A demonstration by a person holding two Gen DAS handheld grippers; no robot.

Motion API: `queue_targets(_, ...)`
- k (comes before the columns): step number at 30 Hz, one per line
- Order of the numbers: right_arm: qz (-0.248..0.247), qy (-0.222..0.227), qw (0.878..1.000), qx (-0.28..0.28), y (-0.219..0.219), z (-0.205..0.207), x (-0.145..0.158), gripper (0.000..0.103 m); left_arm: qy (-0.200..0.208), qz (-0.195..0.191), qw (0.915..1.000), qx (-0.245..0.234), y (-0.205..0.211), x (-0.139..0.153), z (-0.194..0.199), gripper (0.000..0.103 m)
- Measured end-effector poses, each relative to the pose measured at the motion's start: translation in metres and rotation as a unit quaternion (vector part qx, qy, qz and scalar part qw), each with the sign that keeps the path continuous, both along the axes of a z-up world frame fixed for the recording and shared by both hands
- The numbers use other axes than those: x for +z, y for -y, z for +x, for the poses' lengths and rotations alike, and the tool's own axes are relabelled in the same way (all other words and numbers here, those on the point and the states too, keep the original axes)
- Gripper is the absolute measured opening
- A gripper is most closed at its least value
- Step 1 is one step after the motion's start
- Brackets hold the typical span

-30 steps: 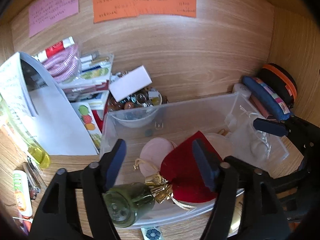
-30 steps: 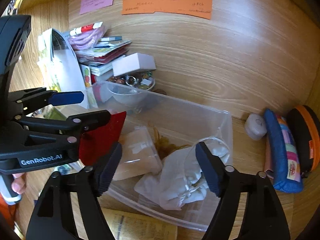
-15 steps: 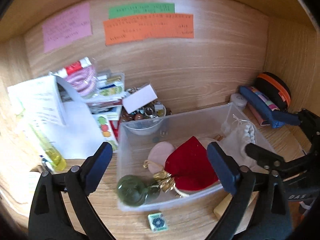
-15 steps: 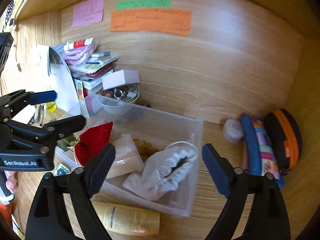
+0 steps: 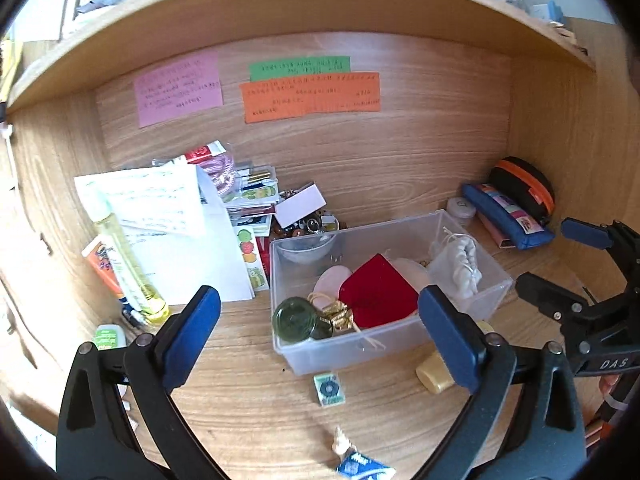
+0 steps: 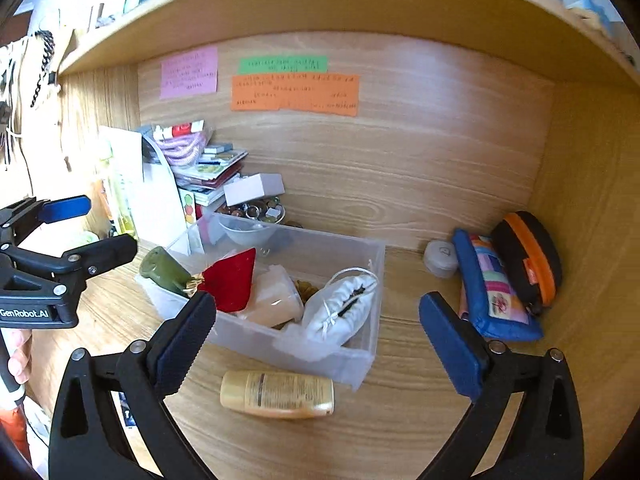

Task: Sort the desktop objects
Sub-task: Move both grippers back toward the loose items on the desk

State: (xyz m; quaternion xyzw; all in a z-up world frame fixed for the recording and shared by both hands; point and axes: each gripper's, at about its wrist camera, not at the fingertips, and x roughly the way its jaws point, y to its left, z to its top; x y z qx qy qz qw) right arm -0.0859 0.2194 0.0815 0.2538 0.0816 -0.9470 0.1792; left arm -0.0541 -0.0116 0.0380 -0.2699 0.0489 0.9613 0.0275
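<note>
overhead a wooden shelf (image 5: 280, 12), below it a cluttered desk (image 5: 248, 384) (both grippers' jaws opening, empty)

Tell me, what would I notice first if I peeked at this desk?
Probably the clear plastic box in the middle of the wooden desk, with a bright red pouch, a white drawstring bag and a green jar inside. Then the orange, green and pink paper notes stuck on the back wall, and a yellow bottle lying on its side in front of the box.
</note>
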Motion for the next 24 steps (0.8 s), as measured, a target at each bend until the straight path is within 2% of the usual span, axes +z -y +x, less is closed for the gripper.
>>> queue_targets(7,-0.001,0.005,1.0,-0.013,-0.008,0.024,-0.009,0.103,0.019,-0.015,0.9997,0.004,0.002,-0.023,0.022,0.102)
queue_targets(15,-0.004,0.05,0.999,-0.019,-0.012,0.03,-0.042,0.103,0.082,-0.009,0.9965,0.011,0.012,-0.069,0.026,0.102)
queue_targets(21,-0.001,0.079,0.997,0.024,0.006,0.046,-0.069,0.101,0.109,0.006,0.9938,0.023,0.03,-0.093,0.035,0.102)
queue_targets(23,0.002,0.086,0.995,0.049,0.02,0.053,-0.079,0.101,0.113,0.015,0.9932,0.025,0.037,-0.098,0.043,0.097)
queue_targets(24,0.0,0.091,0.994,0.065,0.028,0.056,-0.082,0.101,0.117,0.019,0.9926,0.027,0.041,-0.1,0.047,0.091)
